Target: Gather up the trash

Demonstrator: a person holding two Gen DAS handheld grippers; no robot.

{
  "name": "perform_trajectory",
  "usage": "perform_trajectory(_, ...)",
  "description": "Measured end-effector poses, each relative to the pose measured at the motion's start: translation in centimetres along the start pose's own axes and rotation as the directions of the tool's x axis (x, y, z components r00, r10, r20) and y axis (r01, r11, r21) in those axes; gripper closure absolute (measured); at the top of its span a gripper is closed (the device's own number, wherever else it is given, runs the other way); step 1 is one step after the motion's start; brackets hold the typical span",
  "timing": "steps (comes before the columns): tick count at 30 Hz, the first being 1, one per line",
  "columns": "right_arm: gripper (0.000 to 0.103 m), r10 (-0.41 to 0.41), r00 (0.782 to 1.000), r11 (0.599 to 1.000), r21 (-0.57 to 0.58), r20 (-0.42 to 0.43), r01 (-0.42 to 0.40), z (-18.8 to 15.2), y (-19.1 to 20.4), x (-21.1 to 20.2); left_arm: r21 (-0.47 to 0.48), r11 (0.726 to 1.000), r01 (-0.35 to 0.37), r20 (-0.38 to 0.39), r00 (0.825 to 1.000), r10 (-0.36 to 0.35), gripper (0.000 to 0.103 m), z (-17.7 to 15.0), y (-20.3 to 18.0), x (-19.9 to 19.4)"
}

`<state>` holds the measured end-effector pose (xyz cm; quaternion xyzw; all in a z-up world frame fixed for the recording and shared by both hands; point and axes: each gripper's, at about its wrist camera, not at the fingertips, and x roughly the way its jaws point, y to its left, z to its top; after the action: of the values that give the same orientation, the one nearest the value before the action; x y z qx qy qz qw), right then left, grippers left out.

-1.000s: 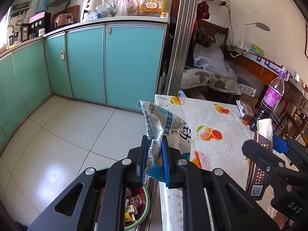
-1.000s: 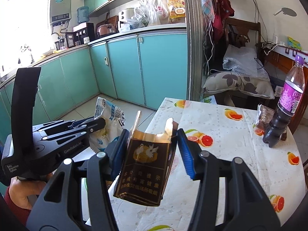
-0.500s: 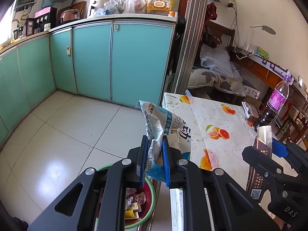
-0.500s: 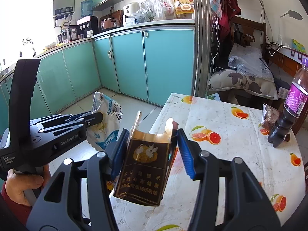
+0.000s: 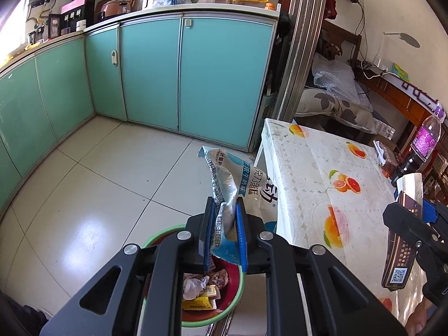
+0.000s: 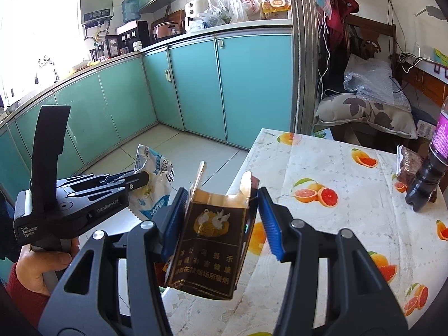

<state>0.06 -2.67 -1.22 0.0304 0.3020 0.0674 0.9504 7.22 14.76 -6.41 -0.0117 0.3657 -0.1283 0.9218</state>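
Left gripper [image 5: 226, 224] pinched tight on a crumpled blue-and-white snack bag [image 5: 238, 179], blue pads pressed nearly together with the foil bunched between them; bag sticking up and away past the fingertips, off the near-left edge of the table [image 5: 308, 173], over the floor; directly below, a green-rimmed trash bin [image 5: 236, 298] on the tiles, holding crumpled paper and small yellow packets. Right gripper [image 6: 221, 218] half spread, clamped on an opened dark cigarette pack [image 6: 208, 246], pads against its two sides, flap up, pack upright above the near-left part of the fruit-print tablecloth. On the far right of the table, a purple-labelled bottle [image 6: 431, 173] of dark drink, with a small brown wrapper [image 6: 408, 165] just beside it. Beyond, teal kitchen cabinets [image 5: 151, 72] along the far and left walls.
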Motion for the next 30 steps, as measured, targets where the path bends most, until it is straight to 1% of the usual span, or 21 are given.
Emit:
perform_trajectory(3,0.053,0.018,1.000,1.000,-0.002,-0.014,-0.018,0.1,0.5,0.7,-0.003,1.000,-0.017,-0.012,1.000,0.017,0.090,-0.2,0.7,0.4)
perform_trajectory(7,0.053,0.064,0.997,0.998,0.008,-0.042,-0.063,0.2,1.1,2.0,-0.012,0.999,-0.034,-0.025,0.999,0.034,0.090,-0.5,1.8,0.7)
perform_trajectory(12,0.051,0.120,0.989,0.993,0.014,-0.085,-0.119,0.1,2.5,4.0,-0.033,0.998,-0.055,-0.039,0.998,0.054,0.089,-0.7,3.2,1.1)
perform_trajectory(13,0.051,0.129,0.987,0.992,0.011,-0.098,-0.129,0.1,2.8,4.5,-0.041,0.997,-0.058,-0.042,0.998,0.056,0.087,-0.6,3.4,1.1)
perform_trajectory(14,0.050,0.137,0.984,0.991,0.009,-0.111,-0.137,0.0,3.1,5.0,-0.051,0.996,-0.069,-0.039,0.997,0.067,0.066,-0.6,3.7,1.1)
perform_trajectory(15,0.039,0.135,0.984,0.991,0.006,-0.118,-0.136,-0.1,3.4,5.4,-0.060,0.995,-0.084,-0.029,0.996,0.082,0.028,-0.5,3.9,1.0)
perform_trajectory(16,0.026,0.125,0.985,0.992,0.001,-0.116,-0.126,-0.1,3.6,5.6,-0.069,0.993,-0.100,-0.004,0.995,0.100,0.012,-0.4,4.1,0.6)
perform_trajectory(17,0.024,0.109,0.989,0.994,-0.001,-0.102,-0.110,-0.1,3.7,5.6,-0.076,0.988,-0.135,0.033,0.990,0.138,0.008,-0.2,4.2,0.0)
perform_trajectory(18,0.022,0.089,0.992,0.996,-0.003,-0.084,-0.090,-0.1,3.6,5.5,-0.074,0.986,-0.149,0.060,0.986,0.153,0.008,0.0,4.4,-0.6)
perform_trajectory(20,0.020,0.050,0.997,0.999,-0.017,-0.060,-0.051,0.0,3.5,5.1,-0.076,0.986,-0.152,0.083,0.984,0.158,0.008,0.4,4.4,-1.2)
perform_trajectory(21,0.016,0.032,0.998,0.999,-0.023,-0.046,-0.033,0.1,3.4,4.9,-0.081,0.987,-0.141,0.088,0.985,0.148,0.008,0.5,4.2,-1.3)
perform_trajectory(23,0.010,-0.019,1.000,0.999,-0.040,0.009,0.019,0.1,3.2,3.9,-0.079,0.990,-0.114,0.090,0.989,0.121,0.008,0.8,3.7,-1.3)
perform_trajectory(24,0.005,-0.043,0.998,0.998,-0.047,0.041,0.045,0.1,2.9,3.3,-0.072,0.991,-0.109,0.093,0.989,0.115,0.008,1.0,3.3,-1.2)
perform_trajectory(25,0.004,-0.076,0.993,0.995,-0.054,0.086,0.080,0.0,2.7,2.4,-0.063,0.992,-0.113,0.099,0.988,0.119,0.008,1.2,2.8,-1.3)
perform_trajectory(27,0.004,-0.134,0.977,0.988,-0.056,0.168,0.145,-0.1,2.0,0.7,-0.040,0.988,-0.151,0.121,0.980,0.155,0.007,1.5,1.7,-1.4)
perform_trajectory(28,0.004,-0.153,0.967,0.985,-0.052,0.202,0.167,-0.3,1.6,-0.1,-0.029,0.982,-0.184,0.134,0.973,0.187,0.007,1.7,1.2,-1.5)
perform_trajectory(30,0.004,-0.170,0.949,0.982,-0.032,0.265,0.185,-0.4,0.7,-1.6,-0.010,0.967,-0.255,0.152,0.955,0.254,0.007,2.0,0.1,-1.7)
